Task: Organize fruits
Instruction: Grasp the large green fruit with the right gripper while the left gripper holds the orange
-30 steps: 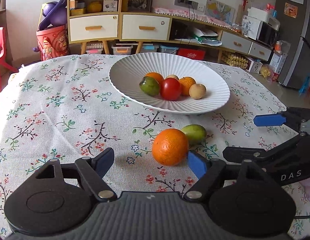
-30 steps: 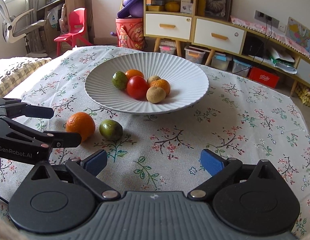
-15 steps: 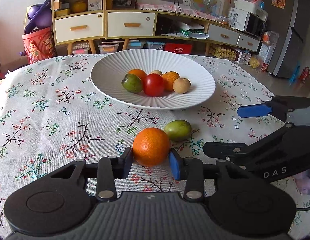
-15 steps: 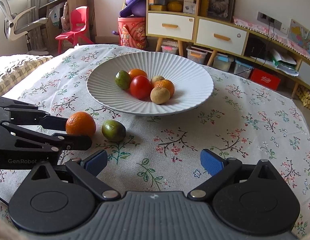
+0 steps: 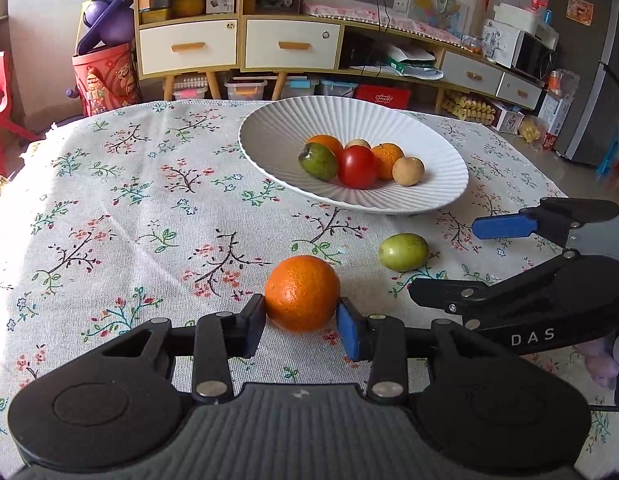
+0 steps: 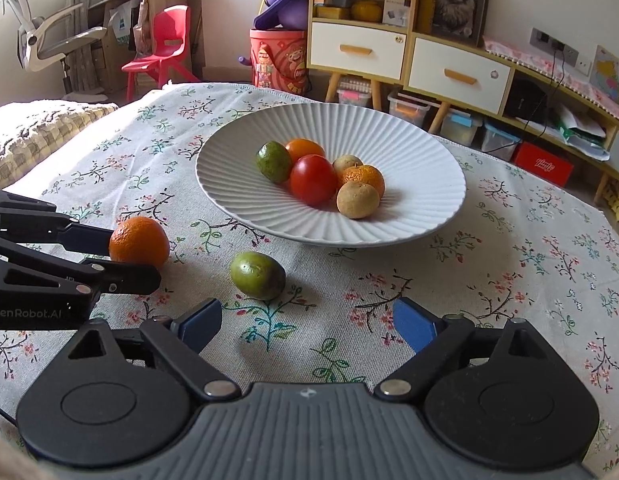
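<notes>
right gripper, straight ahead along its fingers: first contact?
Probably the green fruit on the tablecloth. It lies just ahead of the open right gripper, slightly left of centre, so a straight push might clip it or slide past. Beyond it sits the white plate. Depth is uncertain.

White ribbed plate [image 6: 413, 216] on floral tablecloth [image 6: 509, 280].

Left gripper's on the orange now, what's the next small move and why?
Probably lift the orange straight up. The left gripper has both pads against its sides while it sits on the tablecloth, and the white plate beyond has a raised rim to clear. The green fruit lies apart, so lifting shouldn't disturb it.
</notes>
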The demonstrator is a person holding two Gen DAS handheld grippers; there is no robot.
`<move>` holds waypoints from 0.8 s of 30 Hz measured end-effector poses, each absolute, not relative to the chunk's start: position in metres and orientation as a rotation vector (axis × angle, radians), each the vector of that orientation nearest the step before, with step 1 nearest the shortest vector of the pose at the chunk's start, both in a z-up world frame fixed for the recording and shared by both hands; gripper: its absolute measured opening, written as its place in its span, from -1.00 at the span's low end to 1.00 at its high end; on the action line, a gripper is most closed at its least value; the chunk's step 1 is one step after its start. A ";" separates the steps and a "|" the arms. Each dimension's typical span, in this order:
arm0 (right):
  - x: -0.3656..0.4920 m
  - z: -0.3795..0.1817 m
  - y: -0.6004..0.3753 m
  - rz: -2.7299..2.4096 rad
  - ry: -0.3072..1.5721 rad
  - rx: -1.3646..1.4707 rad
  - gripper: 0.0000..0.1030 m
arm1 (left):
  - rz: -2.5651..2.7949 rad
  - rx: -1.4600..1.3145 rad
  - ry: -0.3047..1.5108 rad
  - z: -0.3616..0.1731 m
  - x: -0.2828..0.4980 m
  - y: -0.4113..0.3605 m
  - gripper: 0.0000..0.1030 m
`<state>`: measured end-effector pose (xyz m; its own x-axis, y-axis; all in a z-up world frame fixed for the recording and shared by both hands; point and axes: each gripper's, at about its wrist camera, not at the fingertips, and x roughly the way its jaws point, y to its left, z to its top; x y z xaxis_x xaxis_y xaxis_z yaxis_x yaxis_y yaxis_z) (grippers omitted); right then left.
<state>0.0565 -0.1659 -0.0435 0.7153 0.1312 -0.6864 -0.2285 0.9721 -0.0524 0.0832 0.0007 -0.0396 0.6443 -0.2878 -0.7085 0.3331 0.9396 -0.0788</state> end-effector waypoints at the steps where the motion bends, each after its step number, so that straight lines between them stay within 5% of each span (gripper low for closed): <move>1: 0.057 -0.043 -0.164 0.202 0.748 -0.139 0.71 | -0.353 0.059 0.796 -0.039 0.083 0.002 -0.53; 24: 0.061 -0.043 -0.147 0.246 0.753 -0.148 -0.18 | -0.345 0.044 0.799 -0.040 0.082 0.015 -0.53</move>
<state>0.0606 -0.1472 -0.0430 0.7030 0.1676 -0.6911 -0.2732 0.9609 -0.0449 0.0820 0.0155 -0.0395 0.6444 -0.2866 -0.7089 0.3196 0.9432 -0.0908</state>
